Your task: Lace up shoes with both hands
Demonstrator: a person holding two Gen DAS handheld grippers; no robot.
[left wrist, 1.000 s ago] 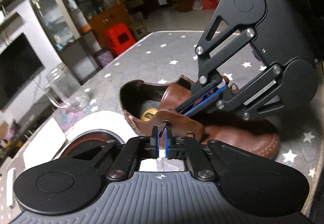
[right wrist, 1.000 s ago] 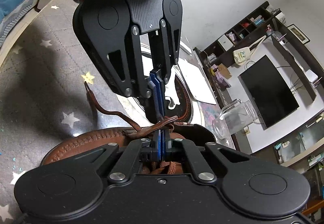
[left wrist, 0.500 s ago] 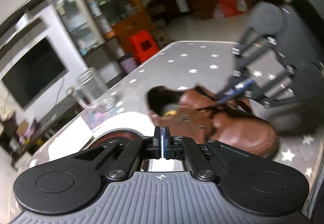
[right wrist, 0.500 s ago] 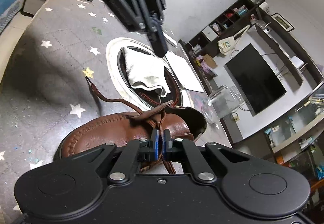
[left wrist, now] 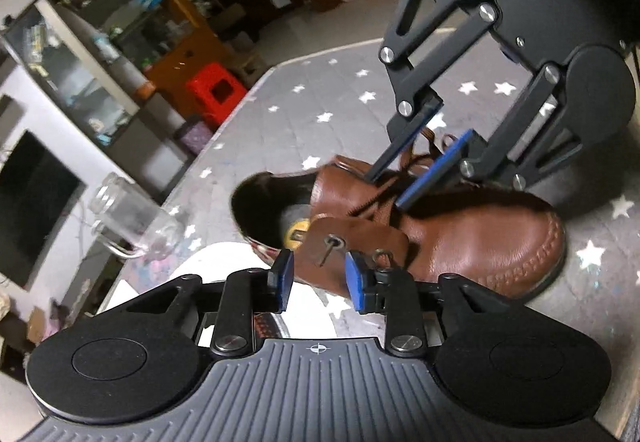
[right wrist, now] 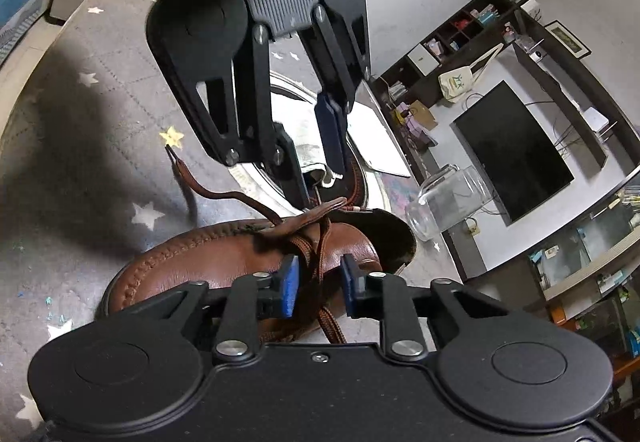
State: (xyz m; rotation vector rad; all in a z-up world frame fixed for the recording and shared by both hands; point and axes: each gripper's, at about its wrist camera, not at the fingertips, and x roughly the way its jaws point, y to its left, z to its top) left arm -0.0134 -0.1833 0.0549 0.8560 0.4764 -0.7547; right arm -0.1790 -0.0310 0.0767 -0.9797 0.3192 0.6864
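Note:
A brown leather shoe (left wrist: 472, 238) lies on the star-patterned table, its opening toward the glass jar. My left gripper (left wrist: 319, 280) is open, its blue pads either side of the shoe's eyelet flap (left wrist: 360, 242), where a short lace tip (left wrist: 329, 251) pokes out of an eyelet. My right gripper (left wrist: 418, 166) hovers open over the tongue, with the brown lace (left wrist: 404, 166) running loose between its pads. In the right wrist view the right gripper (right wrist: 319, 290) is open around the lace (right wrist: 320, 262), the left gripper (right wrist: 318, 178) faces it, and a free lace end (right wrist: 188, 178) trails on the table.
A clear glass jar (right wrist: 448, 202) lies on its side past the shoe's heel. A round white-rimmed plate (right wrist: 256, 178) holding a white cloth (right wrist: 310, 142) sits behind the left gripper, with a paper sheet (right wrist: 380, 146) beside it. The table edge (right wrist: 24, 90) curves at the left.
Both grippers were shut and are now open. The right one let go of the lace. The left one pulled back from the shoe, then came close to the eyelet flap again.

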